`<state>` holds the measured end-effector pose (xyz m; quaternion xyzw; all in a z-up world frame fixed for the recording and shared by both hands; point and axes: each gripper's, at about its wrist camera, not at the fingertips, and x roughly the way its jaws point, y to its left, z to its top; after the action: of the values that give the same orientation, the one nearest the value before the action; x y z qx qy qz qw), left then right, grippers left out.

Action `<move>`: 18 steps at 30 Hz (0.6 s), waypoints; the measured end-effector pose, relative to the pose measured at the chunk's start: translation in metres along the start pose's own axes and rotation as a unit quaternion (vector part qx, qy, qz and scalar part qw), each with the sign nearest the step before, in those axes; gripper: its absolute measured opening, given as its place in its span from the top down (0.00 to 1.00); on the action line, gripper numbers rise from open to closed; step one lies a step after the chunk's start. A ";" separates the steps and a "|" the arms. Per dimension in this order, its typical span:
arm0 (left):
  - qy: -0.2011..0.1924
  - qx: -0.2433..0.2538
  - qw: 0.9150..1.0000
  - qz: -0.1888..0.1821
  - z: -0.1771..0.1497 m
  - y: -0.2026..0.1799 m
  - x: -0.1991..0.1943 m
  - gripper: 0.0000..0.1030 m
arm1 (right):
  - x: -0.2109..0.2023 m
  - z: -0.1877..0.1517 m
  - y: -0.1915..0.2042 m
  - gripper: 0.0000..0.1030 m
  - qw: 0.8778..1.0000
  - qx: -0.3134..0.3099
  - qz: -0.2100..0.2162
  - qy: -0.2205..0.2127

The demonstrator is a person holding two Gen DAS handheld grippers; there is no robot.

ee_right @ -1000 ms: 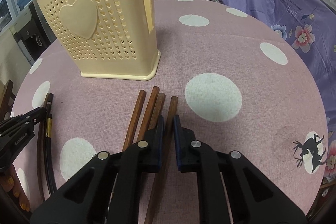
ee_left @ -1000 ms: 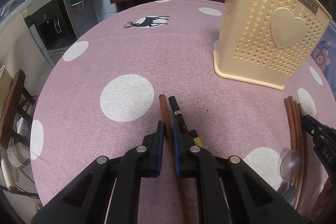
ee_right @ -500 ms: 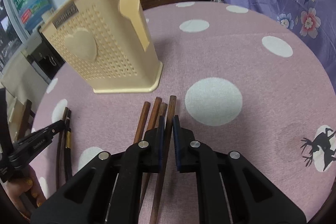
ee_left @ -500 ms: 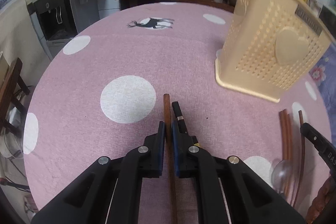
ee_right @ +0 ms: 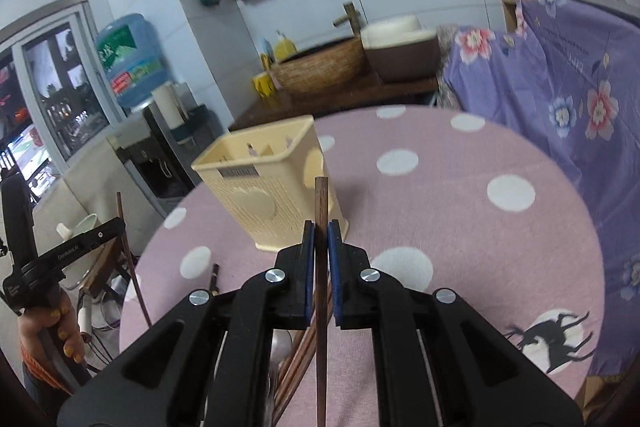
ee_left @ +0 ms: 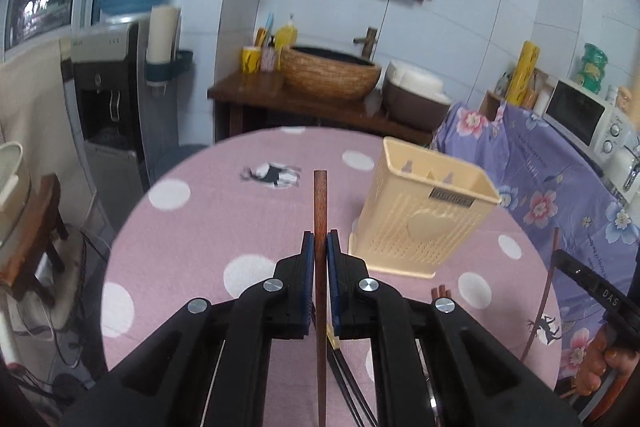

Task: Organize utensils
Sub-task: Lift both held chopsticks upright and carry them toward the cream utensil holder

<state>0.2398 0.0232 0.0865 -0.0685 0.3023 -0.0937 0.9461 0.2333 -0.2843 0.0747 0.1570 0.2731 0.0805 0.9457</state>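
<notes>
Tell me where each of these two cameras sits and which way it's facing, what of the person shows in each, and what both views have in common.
Left wrist view: sits on the left gripper, looking along its fingers over the pink dotted table toward the sink counter; the gripper is shut on a brown chopstick; the person's other hand shows at right.
Right wrist view: sits on the right gripper, shut on another chopstick, facing the same wall; a hand shows at left.
Shared: the cream utensil holder, the table, the woven basin.

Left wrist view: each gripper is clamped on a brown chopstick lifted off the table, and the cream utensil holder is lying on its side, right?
Not quite. The cream utensil holder stands upright on the table, open top up, as the left wrist view shows. The rest holds: the left gripper and right gripper each clamp a lifted brown chopstick.
</notes>
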 end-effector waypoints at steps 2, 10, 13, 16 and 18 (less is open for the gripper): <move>-0.008 0.001 1.000 -0.001 0.004 0.000 -0.005 0.92 | -0.009 0.006 -0.003 0.93 1.000 0.004 0.011 -0.006; -0.030 0.005 1.000 0.009 0.008 0.004 -0.017 0.92 | -0.021 0.014 0.000 0.93 0.999 -0.025 0.011 -0.015; -0.034 0.009 0.999 0.012 0.010 0.004 -0.020 0.92 | -0.023 0.017 0.003 0.93 0.999 -0.035 0.012 -0.020; -0.040 0.011 0.999 0.014 0.014 0.005 -0.023 0.92 | -0.025 0.020 0.003 0.93 0.999 -0.036 0.012 -0.023; -0.046 0.013 0.999 0.017 0.017 0.005 -0.025 0.93 | -0.026 0.023 0.001 0.93 0.999 -0.035 0.013 -0.024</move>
<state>0.2303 0.0350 0.1134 -0.0557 0.2580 -0.0782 0.9614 0.2239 -0.2954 0.1064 0.1296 0.2454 0.0984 0.9557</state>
